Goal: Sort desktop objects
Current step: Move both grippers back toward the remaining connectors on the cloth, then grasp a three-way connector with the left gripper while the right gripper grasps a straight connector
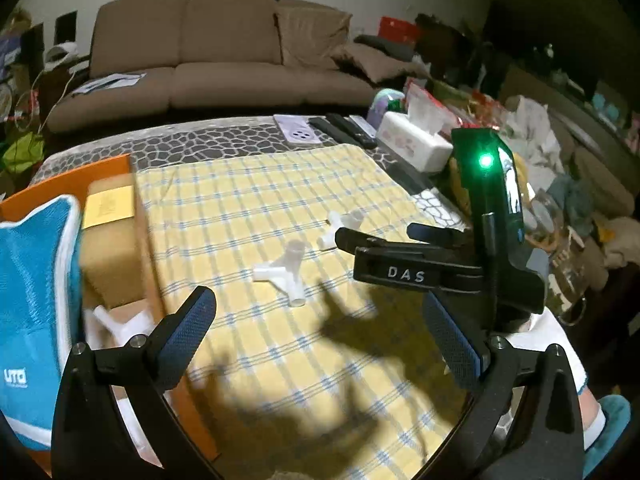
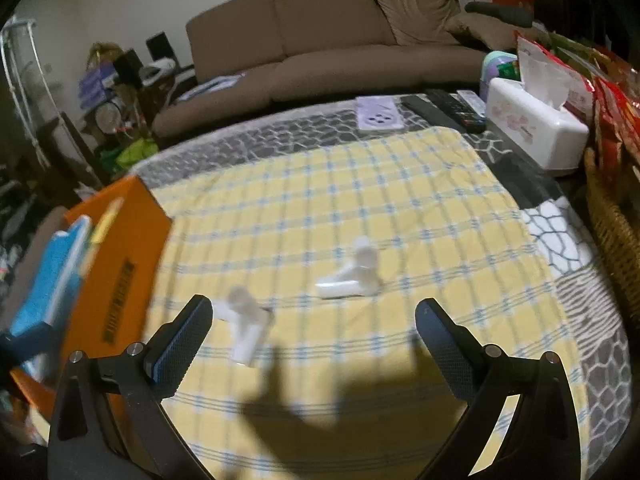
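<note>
Left gripper (image 1: 320, 320) spread wide over the near part of the yellow checked cloth (image 1: 248, 184), nothing between its pads; right gripper (image 2: 314, 330) likewise spread wide, empty, hovering above the same cloth. Two white three-way pipe connectors lying loose on the cloth: nearer connector (image 1: 286, 270) around the middle, farther connector (image 1: 338, 230) a little beyond it and just beside the tip of the right gripper as seen from the left wrist. From the right wrist, one connector (image 2: 354, 274) ahead between the fingers, the other (image 2: 248, 328) blurred, close to the left finger. Third white connector (image 1: 120, 322) sitting inside the orange cardboard box (image 1: 72, 182) at the cloth's left edge, beside a blue pouch (image 1: 36, 280). Tissue box (image 1: 416, 140), remote controls (image 1: 344, 128) and a pale purple flat item (image 1: 298, 130) along the far edge of the patterned table cover, brown sofa (image 1: 224, 52) behind
</note>
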### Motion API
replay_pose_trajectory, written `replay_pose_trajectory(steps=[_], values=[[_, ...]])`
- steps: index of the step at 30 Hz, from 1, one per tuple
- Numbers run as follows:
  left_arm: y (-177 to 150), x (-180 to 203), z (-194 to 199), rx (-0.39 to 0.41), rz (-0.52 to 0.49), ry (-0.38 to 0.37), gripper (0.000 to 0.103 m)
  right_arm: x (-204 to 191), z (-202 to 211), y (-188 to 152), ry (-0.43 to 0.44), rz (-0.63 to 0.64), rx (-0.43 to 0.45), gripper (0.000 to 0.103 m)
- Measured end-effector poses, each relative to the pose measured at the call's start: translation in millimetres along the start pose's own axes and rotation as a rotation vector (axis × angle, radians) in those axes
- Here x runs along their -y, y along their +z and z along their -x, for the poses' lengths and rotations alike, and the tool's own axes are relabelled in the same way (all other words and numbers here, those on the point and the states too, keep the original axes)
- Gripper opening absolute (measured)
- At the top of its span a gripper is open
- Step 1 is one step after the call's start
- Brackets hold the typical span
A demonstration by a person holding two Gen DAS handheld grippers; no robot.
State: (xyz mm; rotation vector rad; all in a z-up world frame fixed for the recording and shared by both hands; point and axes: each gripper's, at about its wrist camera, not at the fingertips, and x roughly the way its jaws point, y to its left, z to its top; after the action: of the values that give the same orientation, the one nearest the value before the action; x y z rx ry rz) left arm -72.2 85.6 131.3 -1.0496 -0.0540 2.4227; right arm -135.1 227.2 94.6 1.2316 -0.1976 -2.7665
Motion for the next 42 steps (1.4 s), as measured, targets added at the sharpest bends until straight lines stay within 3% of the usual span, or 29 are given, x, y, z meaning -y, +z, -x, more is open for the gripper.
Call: replay_pose_trajectory(steps=[9, 16, 18, 22, 33, 39, 42], values=[[2, 2, -46, -0.071, 0.050, 0.006, 0.103, 50, -18, 1, -0.044, -0.100, -0.025, 0.103], [0, 0, -82, -0.076, 0.088, 0.052, 0.103, 57, -35, 2, -0.034, -0.112, -0.051, 0.102], [-1, -3, -91, -0.074, 0.093, 0.073, 0.103, 56, -41, 1, -0.034, -0.107, -0.063, 0.099], [-3, -14, -106, -0.076, 0.135, 0.091, 0.101, 54, -49, 1, -0.026, -0.124, -0.076, 0.065], [-1, -31, -124, -0.043, 0.176, 0.106, 0.096, 42, -62, 14, 0.007, -0.081, -0.056, 0.065], [3, -31, -136, -0.051, 0.154, 0.114, 0.077, 33, -65, 24, 0.040, -0.070, -0.039, 0.064], [4, -29, -143, -0.058, 0.152, 0.115, 0.067, 32, -74, 26, 0.057, -0.079, -0.061, 0.051]])
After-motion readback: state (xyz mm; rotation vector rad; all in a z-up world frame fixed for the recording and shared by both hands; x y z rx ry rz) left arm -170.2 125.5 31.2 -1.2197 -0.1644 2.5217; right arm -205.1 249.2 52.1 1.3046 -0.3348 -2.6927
